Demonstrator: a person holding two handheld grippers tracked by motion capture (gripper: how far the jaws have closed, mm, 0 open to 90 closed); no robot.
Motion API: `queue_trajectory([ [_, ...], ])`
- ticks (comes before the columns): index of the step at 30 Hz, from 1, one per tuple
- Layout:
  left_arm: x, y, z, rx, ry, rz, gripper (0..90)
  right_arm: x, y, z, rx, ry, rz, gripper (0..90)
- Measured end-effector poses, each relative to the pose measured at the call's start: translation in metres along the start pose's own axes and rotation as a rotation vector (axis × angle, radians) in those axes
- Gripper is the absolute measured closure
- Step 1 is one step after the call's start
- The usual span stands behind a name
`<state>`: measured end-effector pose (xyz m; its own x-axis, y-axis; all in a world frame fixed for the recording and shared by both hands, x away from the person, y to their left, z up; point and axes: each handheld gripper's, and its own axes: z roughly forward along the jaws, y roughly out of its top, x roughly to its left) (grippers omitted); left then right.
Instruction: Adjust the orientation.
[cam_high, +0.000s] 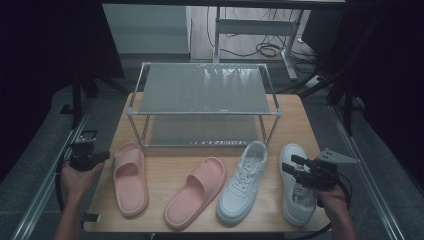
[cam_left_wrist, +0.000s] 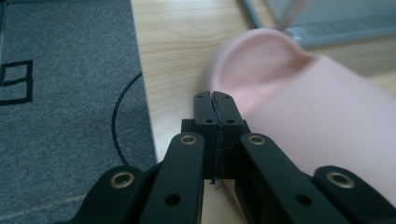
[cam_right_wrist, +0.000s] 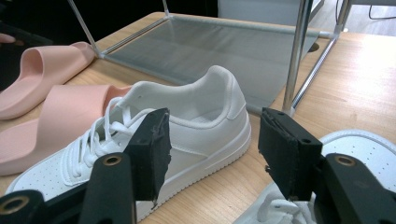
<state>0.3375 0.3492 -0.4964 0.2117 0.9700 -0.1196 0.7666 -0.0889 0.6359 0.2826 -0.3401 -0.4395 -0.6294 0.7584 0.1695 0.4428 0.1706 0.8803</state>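
The work here looks like getting shoes onto the two-tier rack (cam_high: 204, 90) at the top centre of the high view, and the left gripper (cam_high: 100, 156) at the far left edge is nosing toward the outer pink slide (cam_high: 130, 177), lower left of centre. Its jaws are pressed flat together with nothing between them (in the left gripper view the pads meet in a thin seam, the slide's toe (cam_left_wrist: 280, 79) just beyond them, upper right).

My guess on handling: that slide is moulded foam, so very light, squashy and a bit grippy rather than slick. I'd pinch the wide strap over the instep or the side wall, not the sole, since foam will flex and could pop out of a shallow bite. Nothing fragile about it.

Looks: pale salmon pink, matte, chunky rounded sole, one broad band, open toe. Its twin (cam_high: 195, 192) lies angled to the right of it.

The right gripper (cam_high: 296, 167) hovers at the lower right over the white sneakers (cam_high: 243, 182), jaws spread wide and empty; in the right gripper view the nearer sneaker's heel (cam_right_wrist: 210, 102) shows in the gap beyond the pads.
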Motion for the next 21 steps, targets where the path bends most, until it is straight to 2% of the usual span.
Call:
queue_trajectory([
  [3, 0.01, 0.008, 0.018, 0.011, 0.01, 0.005, 90.0, 0.0, -0.001, 0.002, 0.007, -0.001, -0.003, 44.2],
  [7, 0.017, 0.011, 0.031, 0.026, 0.004, 0.006, 90.0, 0.0, -0.001, 0.001, 0.006, -0.003, -0.004, 44.2],
  [9, 0.019, 0.011, 0.037, 0.036, -0.012, 0.011, 90.0, -0.001, -0.001, 0.0, 0.008, -0.009, -0.001, 44.2],
  [10, 0.02, 0.011, 0.042, 0.044, -0.035, 0.017, 90.0, -0.001, -0.001, 0.0, 0.009, -0.01, 0.003, 44.2],
  [11, 0.02, 0.011, 0.042, 0.044, -0.035, 0.017, 90.0, -0.001, -0.001, 0.0, 0.009, -0.01, 0.003, 44.2],
  [12, 0.02, 0.01, 0.044, 0.048, -0.058, 0.02, 90.0, -0.002, -0.002, 0.001, 0.006, -0.013, 0.002, 44.2],
  [14, 0.017, 0.009, 0.045, 0.046, -0.065, 0.03, 90.0, -0.002, -0.002, 0.001, 0.01, -0.013, -0.001, 44.2],
  [17, 0.014, 0.007, 0.043, 0.043, -0.101, 0.042, 90.0, -0.001, -0.002, 0.001, 0.008, -0.012, 0.0, 44.2],
  [21, 0.004, 0.006, 0.042, 0.048, -0.124, 0.074, 90.0, 0.0, -0.002, 0.002, 0.013, -0.01, 0.0, 44.2],
])
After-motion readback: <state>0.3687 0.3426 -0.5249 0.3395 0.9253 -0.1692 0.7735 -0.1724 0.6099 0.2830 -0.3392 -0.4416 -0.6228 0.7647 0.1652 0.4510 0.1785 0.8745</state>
